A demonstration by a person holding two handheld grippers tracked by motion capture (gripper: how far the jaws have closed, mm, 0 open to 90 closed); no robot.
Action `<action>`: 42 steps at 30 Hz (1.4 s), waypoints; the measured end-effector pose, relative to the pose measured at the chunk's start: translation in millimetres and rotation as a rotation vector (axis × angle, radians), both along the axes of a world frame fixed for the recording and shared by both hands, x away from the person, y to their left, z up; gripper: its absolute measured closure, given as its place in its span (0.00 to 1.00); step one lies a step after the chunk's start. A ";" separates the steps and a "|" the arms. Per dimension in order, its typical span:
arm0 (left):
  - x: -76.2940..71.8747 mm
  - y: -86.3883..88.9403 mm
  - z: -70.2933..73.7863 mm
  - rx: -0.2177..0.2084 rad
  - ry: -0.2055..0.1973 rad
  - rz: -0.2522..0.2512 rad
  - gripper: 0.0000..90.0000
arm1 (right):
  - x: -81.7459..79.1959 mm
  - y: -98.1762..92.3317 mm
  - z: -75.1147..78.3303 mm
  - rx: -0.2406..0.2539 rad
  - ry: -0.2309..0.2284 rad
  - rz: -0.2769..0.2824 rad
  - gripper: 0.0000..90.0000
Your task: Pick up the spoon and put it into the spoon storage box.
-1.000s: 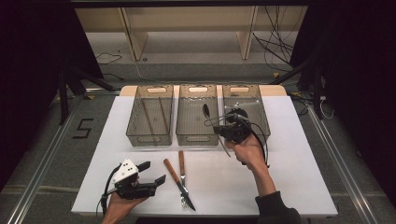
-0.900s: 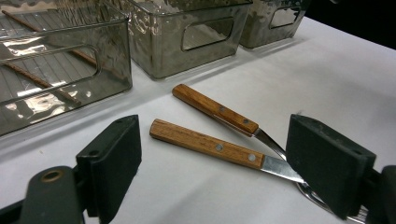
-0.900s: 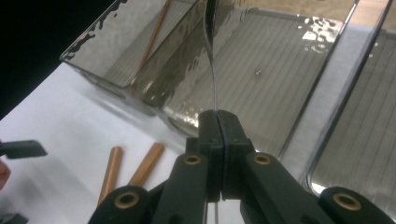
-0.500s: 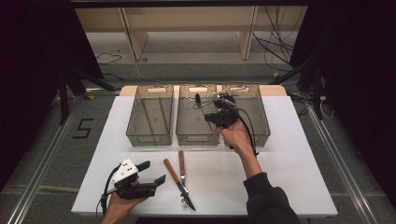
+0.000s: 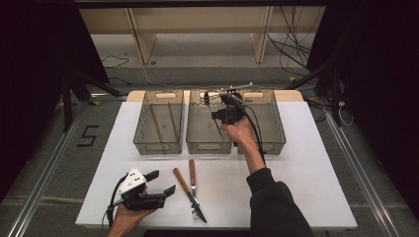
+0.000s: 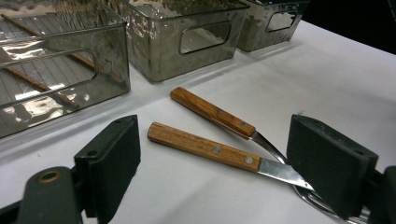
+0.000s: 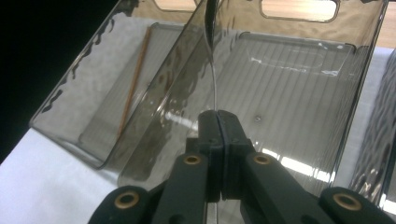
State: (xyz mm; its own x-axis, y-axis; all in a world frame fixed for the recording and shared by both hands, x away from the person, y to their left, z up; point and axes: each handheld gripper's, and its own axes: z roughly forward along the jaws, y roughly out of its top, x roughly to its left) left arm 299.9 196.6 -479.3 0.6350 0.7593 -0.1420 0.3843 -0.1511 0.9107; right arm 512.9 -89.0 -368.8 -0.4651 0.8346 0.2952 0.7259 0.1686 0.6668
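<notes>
The right gripper (image 5: 223, 114) has travelled away from the person and a little leftward over the last second: earlier it hung above the near edge of the right bin (image 5: 271, 129), and it is now over the middle bin (image 5: 210, 127). Its jaws are pressed together on the thin metal handle of a spoon (image 7: 211, 56), which runs forward from the pads, with the bowl end toward the far wall of the middle bin in the right gripper view. The spoon is therefore held in the air above the middle bin, apparently not yet touching its floor. The left bin (image 5: 159, 123) already contains two chopsticks (image 5: 157, 123). From this arrangement the work in hand is judged to be sorting cutlery by type, with the spoon assigned to the middle bin; the carrying phase appears nearly complete, and lowering and release remain. The left gripper (image 5: 157, 186) has not shifted. It rests near the front left of the white table (image 5: 306, 168) with its jaws standing wide apart and nothing between the pads. Just to its right lie a knife (image 6: 219, 151) and a fork (image 6: 219, 116), both with wooden handles, side by side with their metal ends crossing near the person. These two items are judged to be the remaining pieces to sort.
</notes>
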 end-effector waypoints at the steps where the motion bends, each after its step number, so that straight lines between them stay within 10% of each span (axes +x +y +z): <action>1: 0.1 0.1 0.0 0.000 0.001 0.000 0.19 | 1.1 1.6 -0.3 0.000 0.000 -0.001 1.00; 42: -0.6 0.3 0.5 0.000 -0.003 -0.004 0.19 | 31.1 39.7 -23.1 -0.084 0.026 -0.057 1.00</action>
